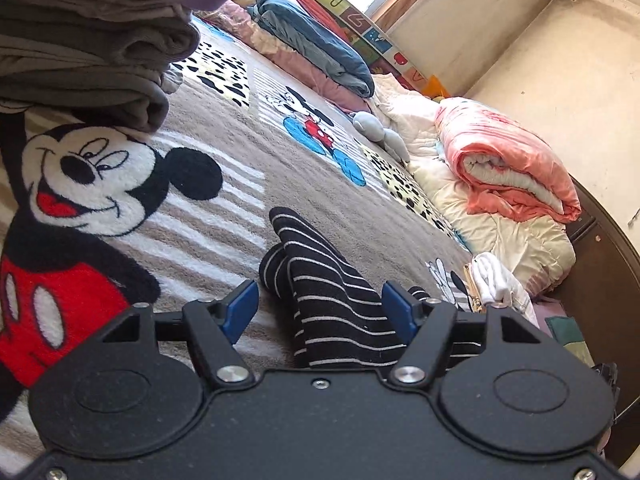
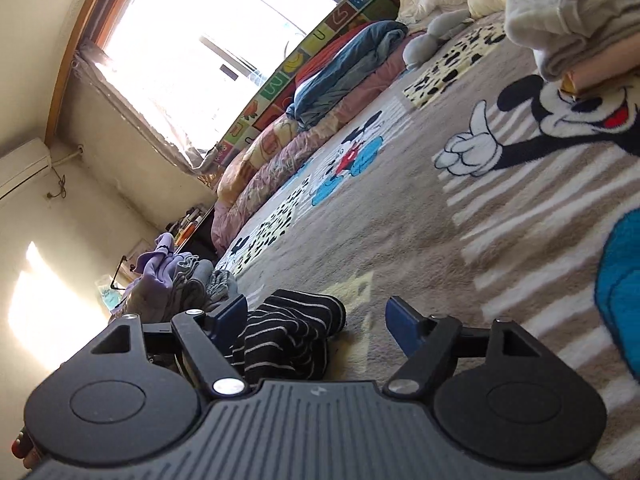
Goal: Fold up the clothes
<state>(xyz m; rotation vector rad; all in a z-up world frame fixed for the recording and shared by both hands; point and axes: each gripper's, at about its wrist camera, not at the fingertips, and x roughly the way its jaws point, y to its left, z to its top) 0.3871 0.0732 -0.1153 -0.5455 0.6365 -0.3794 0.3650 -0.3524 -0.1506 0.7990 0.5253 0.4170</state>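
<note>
I see the striped garment (image 1: 340, 300) bunched on the blanket (image 1: 280, 160), near both tools. My left gripper (image 1: 316, 300) and right gripper (image 2: 316, 318) stand wide, holding nothing. I should flatten it first, then pinch one edge.

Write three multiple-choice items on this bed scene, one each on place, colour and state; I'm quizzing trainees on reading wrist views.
1. Where does the striped garment lie?
A. on the cartoon blanket
B. on the pink quilt
C. on the floor

2. What colours is it?
A. red and blue
B. black with white stripes
C. plain grey

3. How do the left gripper fingers stand?
A. clamped on it
B. apart, not pressing it
C. shut on nothing

Key: 1 A, blanket shows all round it; 2 B, both views show this; 3 B, gaps show beside the cloth.
</note>
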